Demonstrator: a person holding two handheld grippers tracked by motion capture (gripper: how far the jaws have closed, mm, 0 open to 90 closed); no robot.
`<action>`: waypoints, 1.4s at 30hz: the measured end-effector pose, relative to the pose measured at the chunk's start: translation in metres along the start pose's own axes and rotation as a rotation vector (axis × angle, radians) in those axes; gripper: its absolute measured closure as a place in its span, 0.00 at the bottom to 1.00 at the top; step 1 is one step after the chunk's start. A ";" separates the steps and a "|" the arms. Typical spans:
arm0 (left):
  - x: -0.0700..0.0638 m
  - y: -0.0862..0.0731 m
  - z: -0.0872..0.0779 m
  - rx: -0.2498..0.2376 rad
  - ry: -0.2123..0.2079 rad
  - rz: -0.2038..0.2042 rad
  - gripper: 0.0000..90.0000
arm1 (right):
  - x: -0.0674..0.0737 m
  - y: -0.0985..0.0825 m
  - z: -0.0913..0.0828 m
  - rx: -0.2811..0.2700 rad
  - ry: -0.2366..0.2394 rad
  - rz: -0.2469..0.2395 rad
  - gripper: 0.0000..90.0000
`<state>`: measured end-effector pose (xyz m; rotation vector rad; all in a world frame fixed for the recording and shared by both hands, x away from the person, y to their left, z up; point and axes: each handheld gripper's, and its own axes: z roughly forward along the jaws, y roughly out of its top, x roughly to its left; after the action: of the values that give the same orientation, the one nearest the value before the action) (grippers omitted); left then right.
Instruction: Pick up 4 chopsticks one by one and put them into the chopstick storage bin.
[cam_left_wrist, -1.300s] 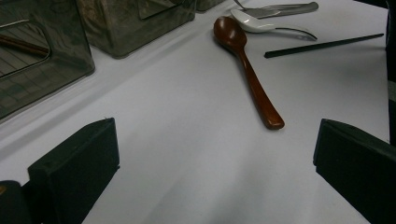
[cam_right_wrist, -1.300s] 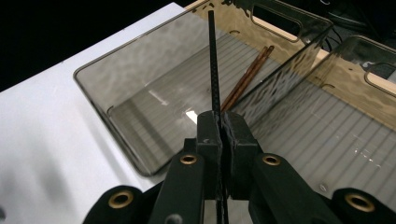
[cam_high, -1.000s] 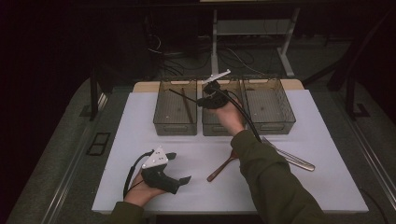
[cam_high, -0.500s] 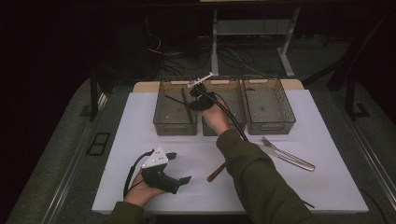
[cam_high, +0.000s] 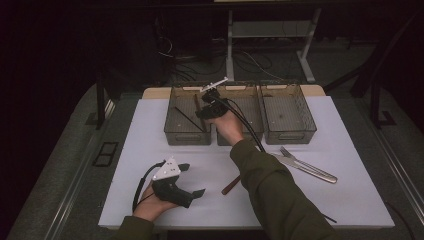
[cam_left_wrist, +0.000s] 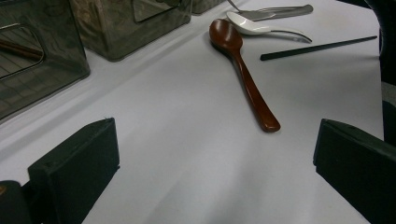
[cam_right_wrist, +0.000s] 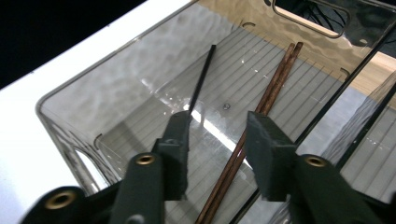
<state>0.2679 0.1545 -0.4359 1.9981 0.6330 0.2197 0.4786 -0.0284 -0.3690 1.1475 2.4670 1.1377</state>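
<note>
- Brown wooden chopsticks (cam_right_wrist: 268, 88), a pair lying side by side, are seen on the ribbed floor of the leftmost clear plastic bin (cam_high: 172, 131), with a single black chopstick (cam_right_wrist: 201, 77) lying apart from them in the same bin.
- The right gripper (cam_right_wrist: 217, 144) is held above that bin; its jaws have just been opening and stand parted, with the lower end of the brown pair seen in the gap below them and neither pad pressed on it.
- The left gripper (cam_high: 192, 182) is rested on the white table cover (cam_high: 145, 125) near the front edge, its jaws spread wide with nothing between them.
- A red-brown wooden spoon (cam_left_wrist: 243, 70) is seen ahead of the left gripper on the cover, with a white spoon (cam_left_wrist: 261, 29) just beyond its bowl and another black chopstick (cam_left_wrist: 317, 48) beside them.
- A metal fork and knife (cam_high: 305, 165) are laid together on the cover in front of the rightmost bin.
- Three clear bins are lined up in a row at the far side of the cover.
</note>
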 end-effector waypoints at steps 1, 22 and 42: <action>0.000 0.000 0.000 0.000 0.000 0.000 0.00 | -0.001 0.000 -0.001 -0.005 0.009 0.002 0.62; 0.000 -0.001 0.001 0.008 0.004 0.003 0.00 | -0.012 -0.020 -0.052 -0.041 0.094 -0.050 0.52; 0.000 -0.001 0.001 0.016 0.010 -0.001 0.00 | -0.028 -0.058 -0.108 -0.052 0.114 -0.083 0.43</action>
<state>0.2675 0.1545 -0.4374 2.0136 0.6438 0.2250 0.4153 -0.1333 -0.3402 0.9827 2.5260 1.2681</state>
